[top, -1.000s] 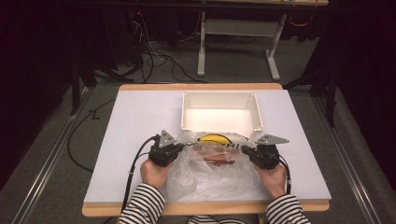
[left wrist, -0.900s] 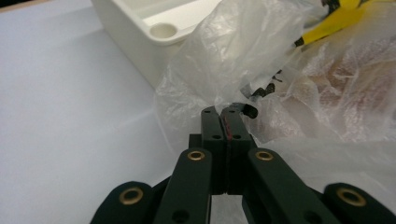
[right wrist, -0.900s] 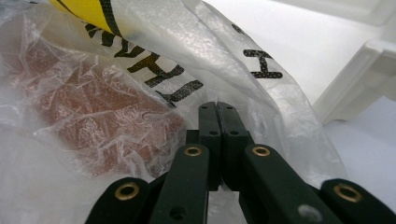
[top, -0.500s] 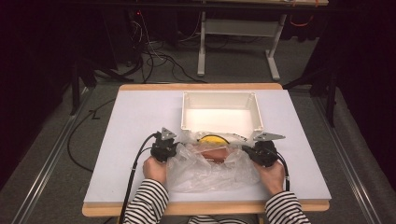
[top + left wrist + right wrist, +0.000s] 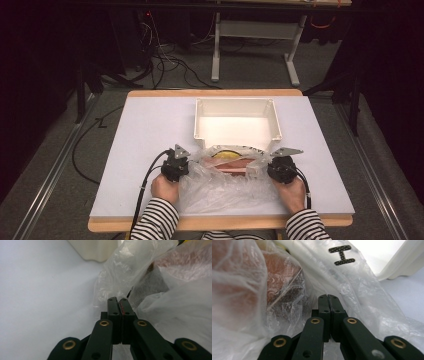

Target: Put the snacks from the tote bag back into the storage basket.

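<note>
The left gripper has its jaws pressed together on the left edge of the crumpled clear plastic bag, which lies at the near edge of the white-topped table. A yellow item and a reddish item lie inside the bag. Just behind it stands the open white plastic bin. The right gripper is clamped likewise on the bag's right edge.

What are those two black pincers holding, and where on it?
Both hold the clear plastic bag: the left gripper pinches its left edge, the right gripper its right edge, near the mouth.
</note>
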Demonstrator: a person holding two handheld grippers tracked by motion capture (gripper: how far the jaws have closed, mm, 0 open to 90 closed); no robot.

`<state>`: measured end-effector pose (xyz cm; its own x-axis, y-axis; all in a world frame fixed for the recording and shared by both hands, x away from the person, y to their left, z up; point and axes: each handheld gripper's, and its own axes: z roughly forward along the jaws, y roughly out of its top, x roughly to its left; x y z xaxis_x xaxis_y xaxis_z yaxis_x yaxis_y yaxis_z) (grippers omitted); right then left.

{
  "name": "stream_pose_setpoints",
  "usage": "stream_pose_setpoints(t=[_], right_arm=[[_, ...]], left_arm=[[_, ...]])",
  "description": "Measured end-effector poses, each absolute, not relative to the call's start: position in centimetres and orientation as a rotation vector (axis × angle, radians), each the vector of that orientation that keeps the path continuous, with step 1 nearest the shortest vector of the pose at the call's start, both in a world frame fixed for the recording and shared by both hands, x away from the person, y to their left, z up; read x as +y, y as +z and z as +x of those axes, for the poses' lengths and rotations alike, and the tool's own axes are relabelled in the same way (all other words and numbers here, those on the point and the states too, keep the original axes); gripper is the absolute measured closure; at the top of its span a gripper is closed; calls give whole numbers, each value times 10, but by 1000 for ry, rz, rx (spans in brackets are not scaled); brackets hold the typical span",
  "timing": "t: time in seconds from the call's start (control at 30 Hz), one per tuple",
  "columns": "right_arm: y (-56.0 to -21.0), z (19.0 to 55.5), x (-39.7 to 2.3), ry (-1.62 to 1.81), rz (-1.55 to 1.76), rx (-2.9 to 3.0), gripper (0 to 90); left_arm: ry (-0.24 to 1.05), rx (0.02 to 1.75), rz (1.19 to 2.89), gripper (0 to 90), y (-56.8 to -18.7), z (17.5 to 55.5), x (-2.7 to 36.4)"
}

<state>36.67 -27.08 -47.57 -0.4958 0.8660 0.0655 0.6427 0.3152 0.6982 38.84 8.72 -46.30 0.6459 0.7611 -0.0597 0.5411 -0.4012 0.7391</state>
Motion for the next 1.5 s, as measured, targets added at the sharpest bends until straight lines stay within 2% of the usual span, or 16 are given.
stream_pose_setpoints(t=[0.1, 0.2, 0.23, 0.47, 0.63, 0.93, 1.07, 1.13, 1.2, 1.23, 1.37, 1.5], right_arm=[[-476, 366, -271, 976, 1358, 2262, 900], [-476, 366, -269, 968, 1344, 2261, 900], [-476, 366, -269, 970, 1341, 2260, 900], [-477, 366, -269, 972, 1330, 2258, 900], [-477, 365, -268, 971, 1333, 2252, 900], [-477, 365, -267, 966, 1326, 2252, 900], [-477, 365, -267, 965, 1322, 2253, 900], [-477, 364, -267, 963, 1318, 2253, 900], [-478, 364, -267, 963, 1315, 2253, 900], [-478, 364, -267, 963, 1312, 2254, 900], [-477, 364, -267, 960, 1304, 2257, 900], [-478, 364, -268, 961, 1295, 2260, 900]], left_arm=[[389, 1002, 2045, 797, -452, 383, 93], [404, 1018, 1955, 686, -436, 374, 103], [407, 1021, 1949, 638, -433, 372, 104], [423, 940, 1909, 472, -404, 340, 102], [412, 896, 1948, 417, -403, 322, 90], [419, 978, 2086, 364, -442, 326, 66], [434, 1021, 2091, 413, -450, 333, 66], [430, 1035, 2105, 484, -455, 336, 66], [422, 1039, 2126, 573, -460, 338, 66], [415, 1036, 2129, 651, -462, 339, 67], [396, 1023, 2147, 870, -461, 340, 72], [387, 1029, 2156, 895, -456, 341, 81]])
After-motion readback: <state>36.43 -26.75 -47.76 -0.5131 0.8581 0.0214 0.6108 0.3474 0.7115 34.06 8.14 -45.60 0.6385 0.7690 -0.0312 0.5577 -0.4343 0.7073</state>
